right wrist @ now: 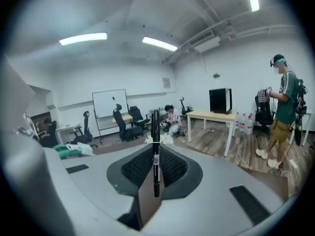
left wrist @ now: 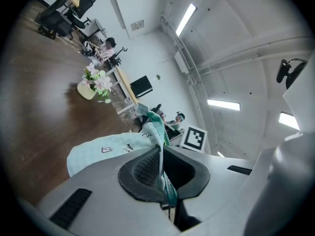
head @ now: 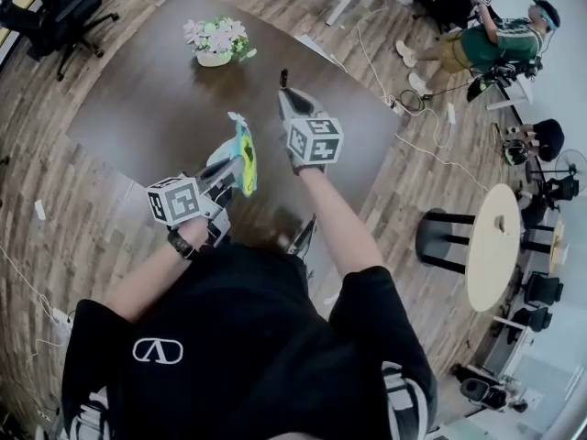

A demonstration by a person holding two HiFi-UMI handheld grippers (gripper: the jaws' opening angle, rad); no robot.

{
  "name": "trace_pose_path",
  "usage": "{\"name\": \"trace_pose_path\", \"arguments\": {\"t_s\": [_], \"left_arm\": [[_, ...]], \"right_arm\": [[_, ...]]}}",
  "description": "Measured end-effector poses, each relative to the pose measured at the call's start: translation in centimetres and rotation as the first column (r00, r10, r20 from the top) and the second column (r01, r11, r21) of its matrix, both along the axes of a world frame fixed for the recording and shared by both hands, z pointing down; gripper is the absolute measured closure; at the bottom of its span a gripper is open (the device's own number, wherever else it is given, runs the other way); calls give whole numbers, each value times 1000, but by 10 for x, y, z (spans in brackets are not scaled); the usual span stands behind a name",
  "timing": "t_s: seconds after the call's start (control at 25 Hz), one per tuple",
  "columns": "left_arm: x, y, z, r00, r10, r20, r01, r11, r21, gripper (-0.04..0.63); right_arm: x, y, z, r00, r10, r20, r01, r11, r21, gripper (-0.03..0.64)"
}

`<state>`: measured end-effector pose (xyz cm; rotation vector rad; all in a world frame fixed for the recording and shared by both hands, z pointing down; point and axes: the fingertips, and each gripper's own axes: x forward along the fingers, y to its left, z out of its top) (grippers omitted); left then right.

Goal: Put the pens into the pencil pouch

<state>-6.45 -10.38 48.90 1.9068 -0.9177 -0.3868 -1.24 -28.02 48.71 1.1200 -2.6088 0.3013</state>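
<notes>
While I guide both hands above the dark table (head: 147, 108), the left gripper (left wrist: 161, 167) is pinched fully closed on the edge of the pencil pouch (left wrist: 98, 151); the pouch is mint-green fabric with a teal zip band and a yellow edge, and it hangs in the air clear of the tabletop; the right gripper (right wrist: 155, 163) is clamped on a black pen (right wrist: 155, 132), which stands upright between the pads, just beside the pouch.

I judge the step in hand to be carrying this pen to the pouch; the next move calls for tipping the pen over, lining its end up with the pouch mouth, and letting go only once it is inside; I cannot tell whether the zip is open wide enough.

A pot of flowers (head: 216, 42) sits at the far side of the table.

Writing: the pouch bears a small triangular logo and a line of dark print; the pen has a white label with dark characters; both are too small for me to read.
</notes>
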Motion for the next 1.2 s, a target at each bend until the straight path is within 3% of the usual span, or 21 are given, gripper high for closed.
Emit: {"name": "trace_pose_path", "arguments": {"t_s": [0.12, 0.24, 0.44, 0.76, 1.2], "left_arm": [[13, -18, -12, 1000, 27, -14, -26, 999, 20, 584], [25, -31, -19, 999, 48, -15, -47, 998, 33, 584], [30, -36, -25, 997, 69, -20, -68, 996, 49, 584], [38, -50, -30, 995, 95, -24, -94, 994, 59, 584], [36, -54, -34, 996, 90, -12, -89, 994, 66, 584]], "right_arm": [[22, 12, -64, 998, 20, 64, -32, 983, 183, 575], [43, 31, -114, 991, 35, 126, -76, 939, 336, 575], [63, 78, -161, 976, 41, 215, -143, 861, 488, 575], [70, 90, -159, 967, 57, 250, -175, 859, 481, 575], [17, 133, -163, 937, -58, 346, -103, 897, 430, 575]]}}
